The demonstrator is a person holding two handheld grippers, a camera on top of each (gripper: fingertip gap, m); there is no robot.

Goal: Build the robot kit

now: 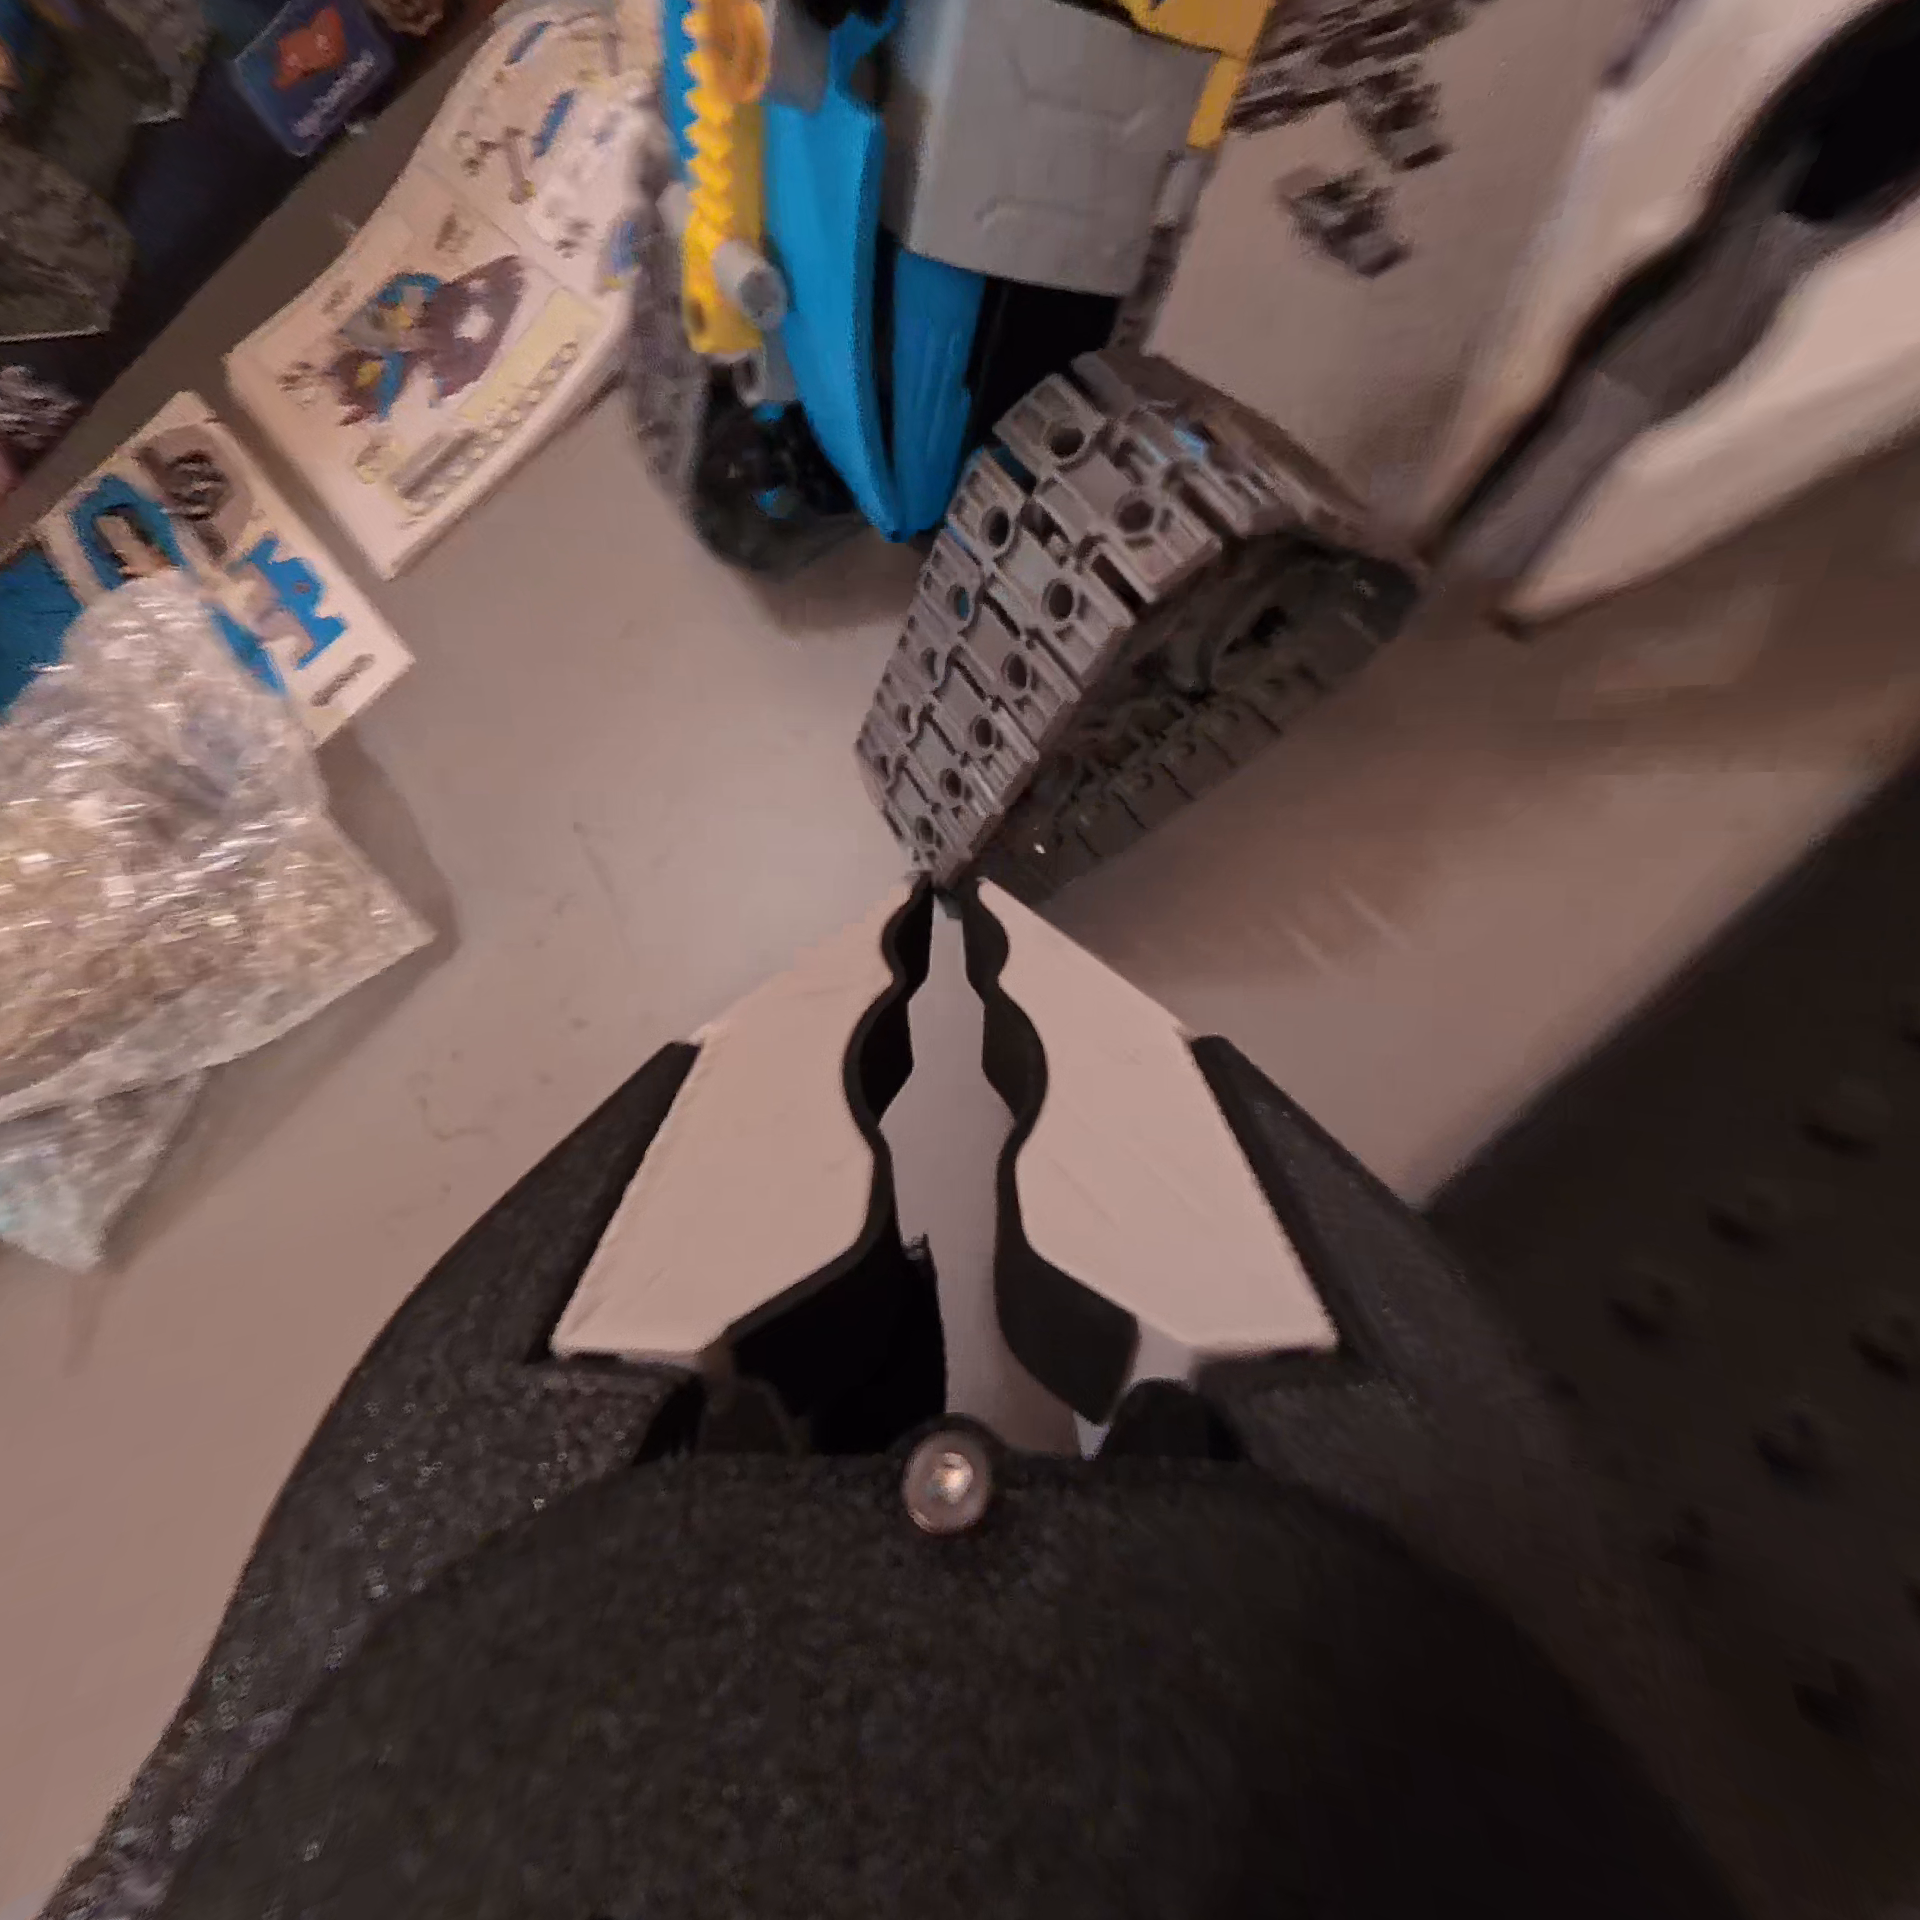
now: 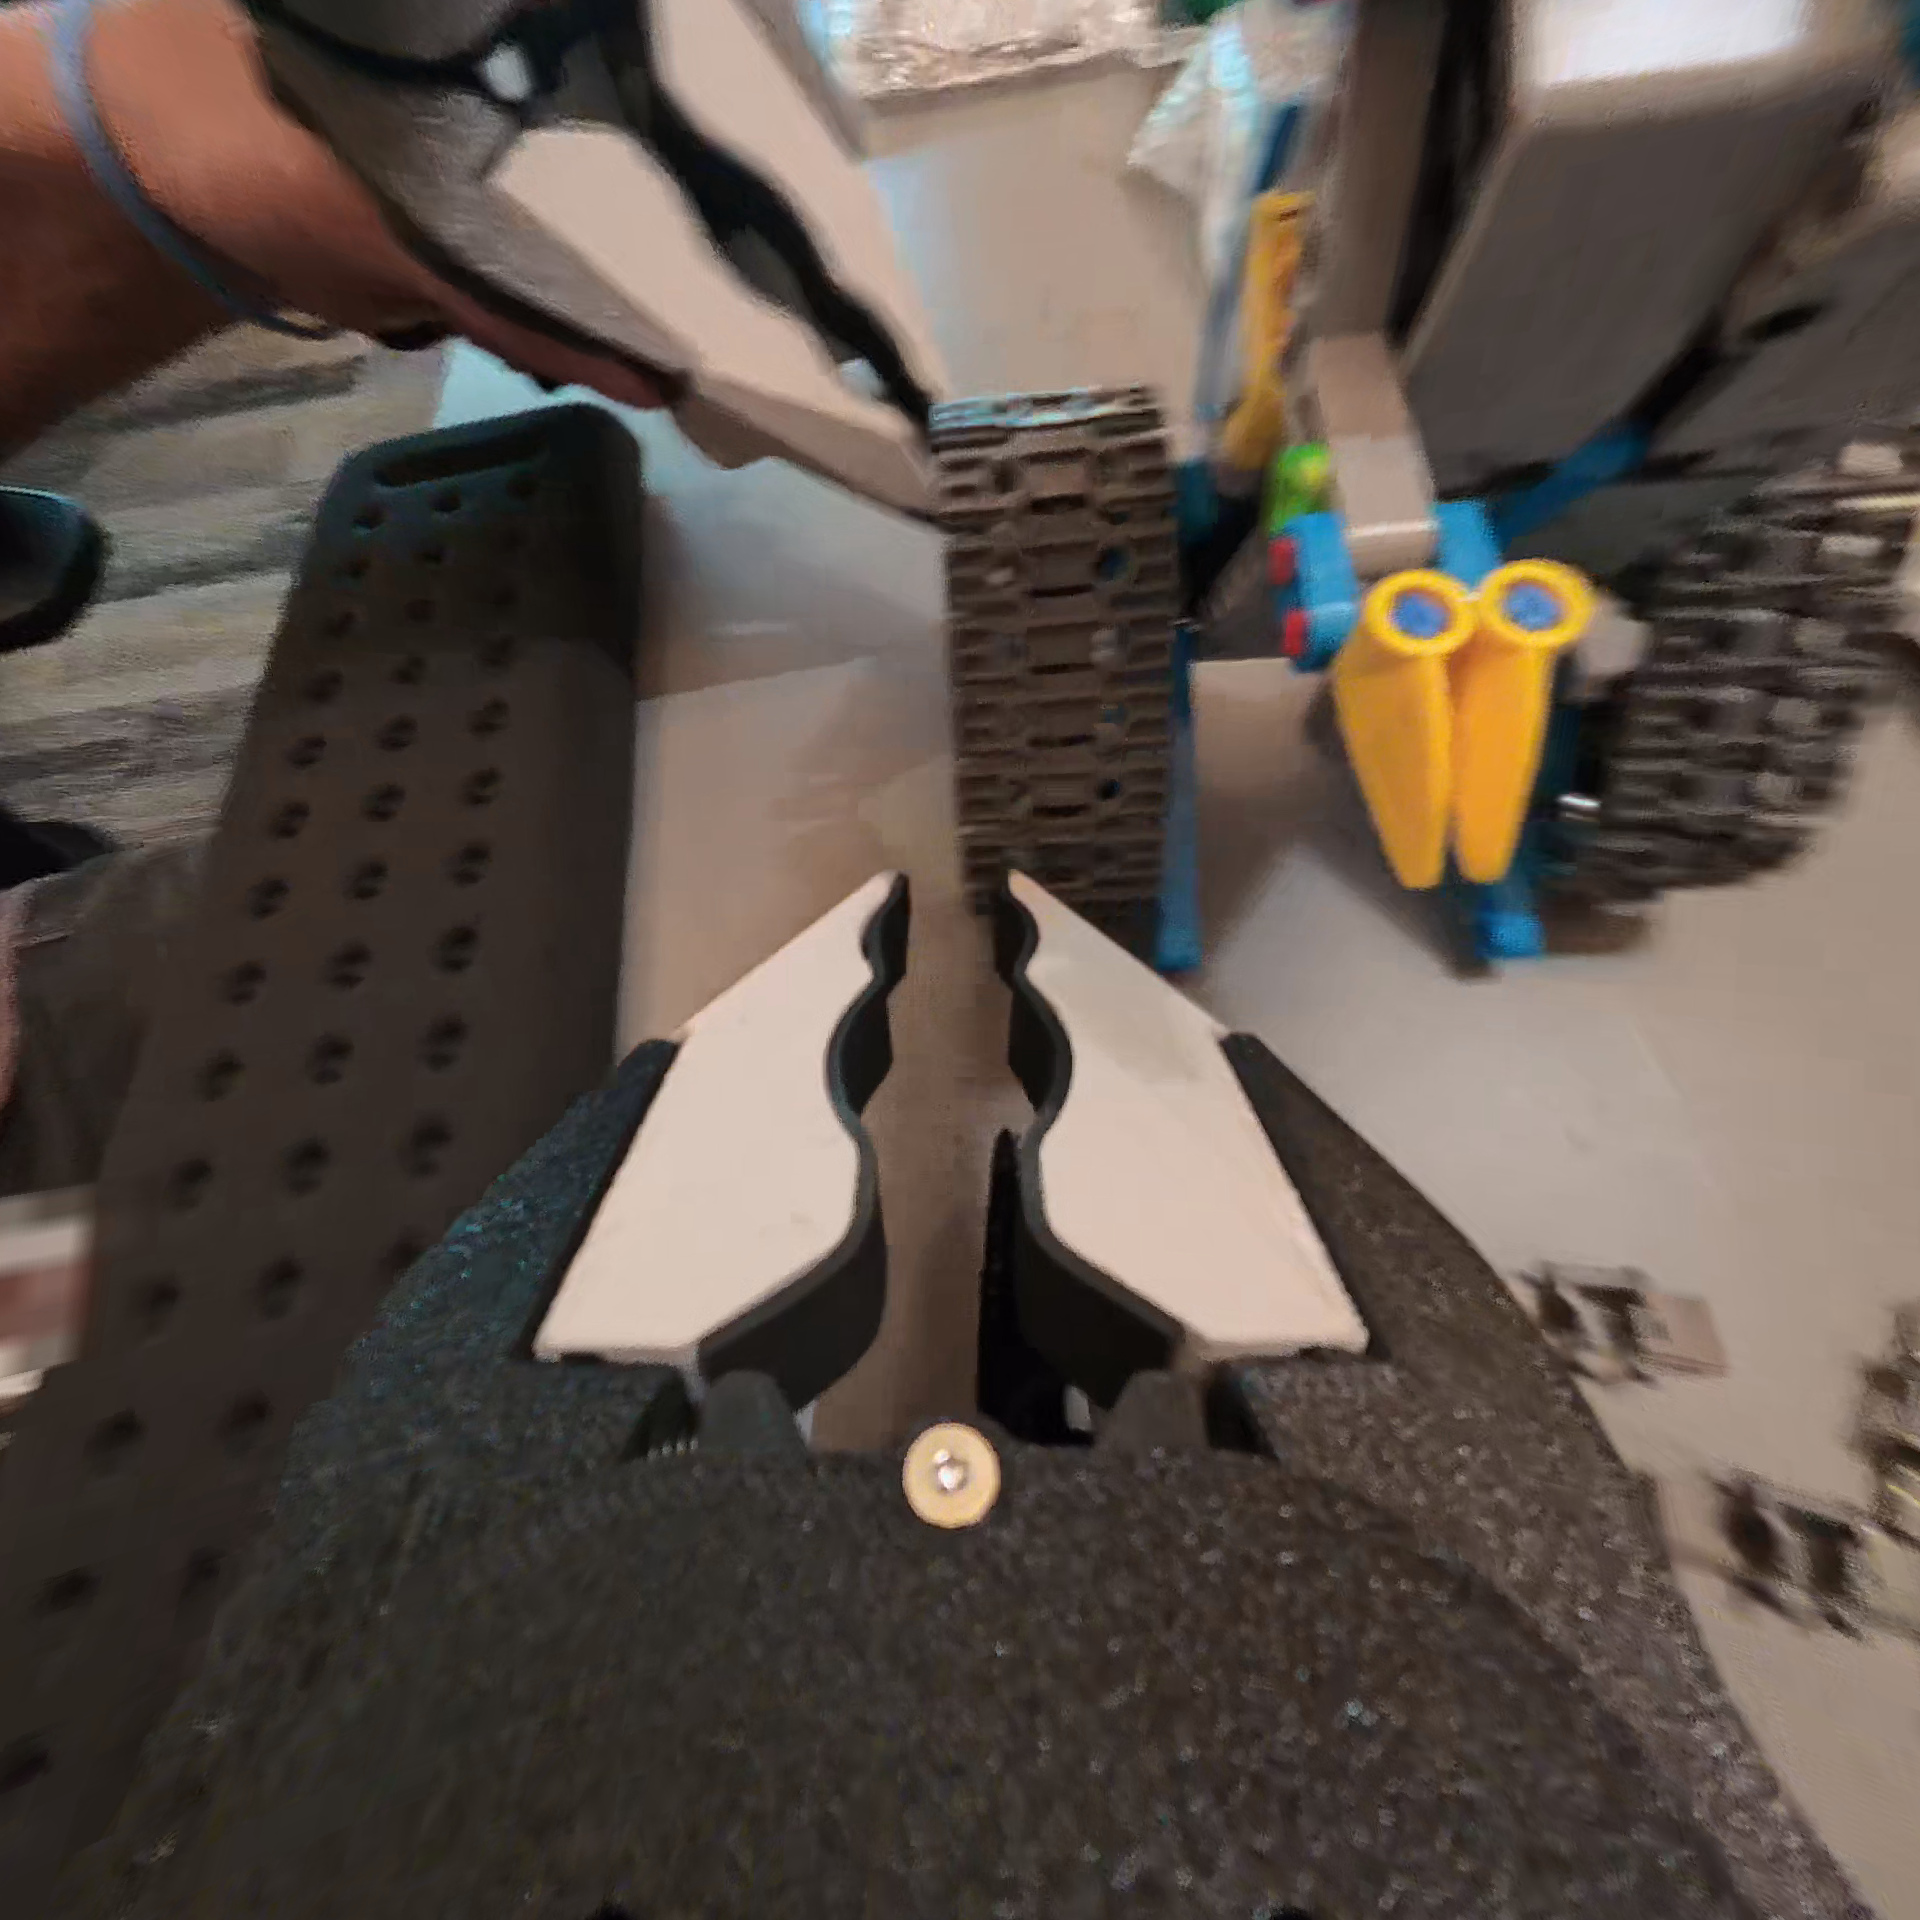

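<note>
A brick-built tracked vehicle with a grey block body, blue panels and yellow parts stands on the pale table. My left gripper is nearly closed, with its tips pinching the edge of the vehicle's grey track. It also shows in the right wrist view, at the top left corner of the same track. My right gripper is slightly open and empty, with its tips just short of the track's lower end. It shows blurred in the left wrist view.
A black perforated pad lies to the left of my right gripper. Instruction booklets and crinkled plastic bags lie to the left. Loose dark pieces are scattered on the right. A person's hand holds the left gripper. The grippers' ends are close to 11 cm from one another.
</note>
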